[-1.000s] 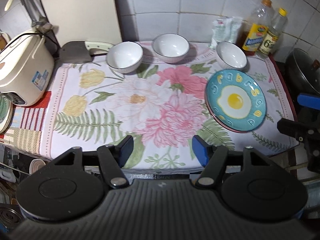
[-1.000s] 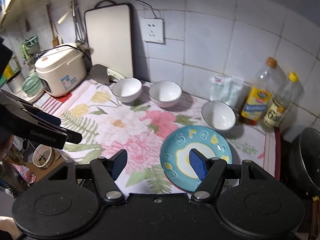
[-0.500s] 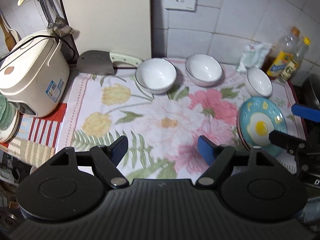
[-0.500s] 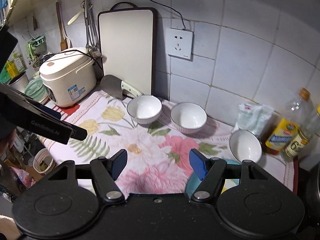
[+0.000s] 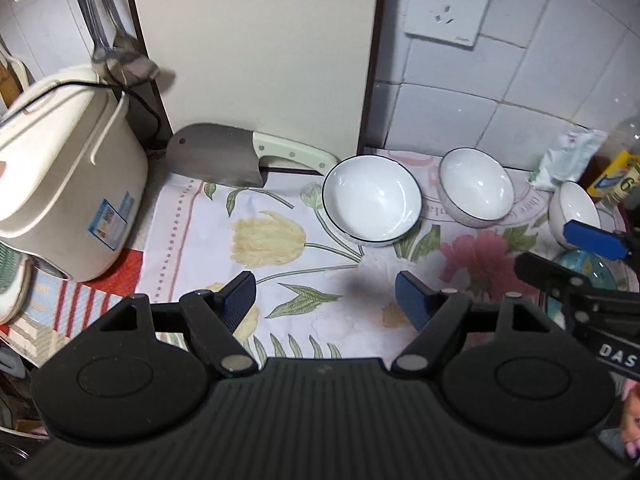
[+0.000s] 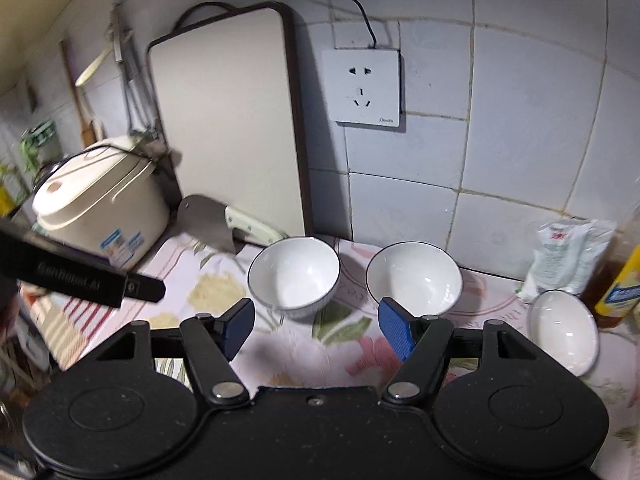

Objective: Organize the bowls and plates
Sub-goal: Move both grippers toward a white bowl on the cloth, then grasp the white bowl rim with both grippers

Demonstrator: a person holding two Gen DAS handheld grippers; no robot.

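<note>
Three white bowls stand on a floral cloth (image 5: 280, 240) along the back wall: a left bowl (image 5: 371, 201) (image 6: 294, 276), a middle bowl (image 5: 476, 187) (image 6: 414, 278) and a smaller right bowl (image 5: 572, 208) (image 6: 562, 332). A blue plate (image 5: 586, 276) shows partly at the right edge of the left wrist view. My left gripper (image 5: 326, 300) is open and empty, hovering in front of the left bowl. My right gripper (image 6: 316, 328) is open and empty, in front of the left and middle bowls.
A cleaver (image 5: 240, 156) lies behind the left bowl against an upright cutting board (image 5: 260, 52). A rice cooker (image 5: 60, 184) stands at the left. A white packet (image 6: 572, 256) and oil bottles (image 6: 620, 292) stand at the back right. A wall socket (image 6: 362, 88) sits above.
Both grippers have moved forward and left toward the bowls at the back wall. The blue plate has slid out of the right wrist view and to the edge of the left one.
</note>
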